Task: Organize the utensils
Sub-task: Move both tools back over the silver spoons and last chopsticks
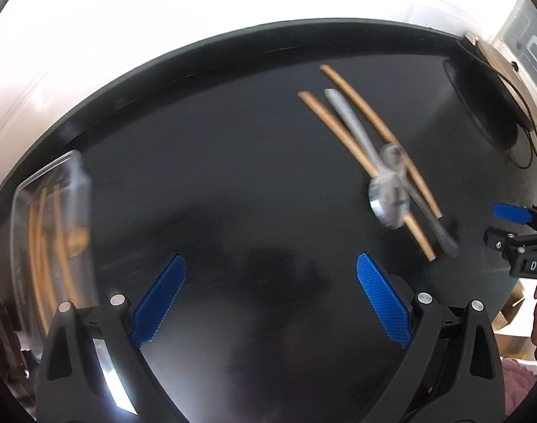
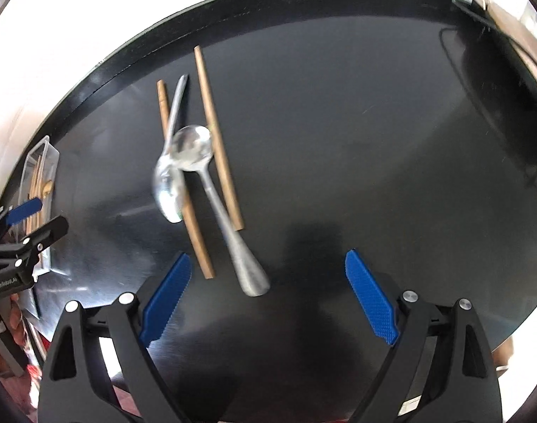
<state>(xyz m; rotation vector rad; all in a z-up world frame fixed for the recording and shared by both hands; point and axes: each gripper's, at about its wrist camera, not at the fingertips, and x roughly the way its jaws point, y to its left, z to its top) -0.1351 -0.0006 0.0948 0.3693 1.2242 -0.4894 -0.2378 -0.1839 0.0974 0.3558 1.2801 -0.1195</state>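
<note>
I'm hovering both grippers over the black table (image 2: 339,141) right now, pointing steeply down, and neither one is carrying anything. The right gripper (image 2: 268,294) is spread wide with only tabletop between its blue pads, and the left gripper (image 1: 270,299) is spread just as wide and empty too.

The pile I'm organizing is sitting just ahead of the right gripper's left finger: two wooden chopsticks (image 2: 217,148) with two metal spoons (image 2: 194,146) lying on and between them. One spoon's bowl is resting over the other's, and the fat handle of the nearer spoon (image 2: 249,275) is pointing back at me. Things are a bit smeared, so I'm guessing at exactly which piece is resting on which.

For the pick, I'm thinking the fat handle end is the smart target: it's closest, thick enough to bite, and clear of the chopsticks at its tip. I'd line the pads across the handle and come down straight so I'm not nudging the near chopstick.

Off to the left there's a clear container (image 1: 53,232) already holding some wooden utensils, so that's looking like the drop spot. The left gripper is sitting between the pile and the box, so I'm minding that the two don't bump. A dark round object with a cable (image 2: 497,105) is sitting at the far right, well out of the way.
</note>
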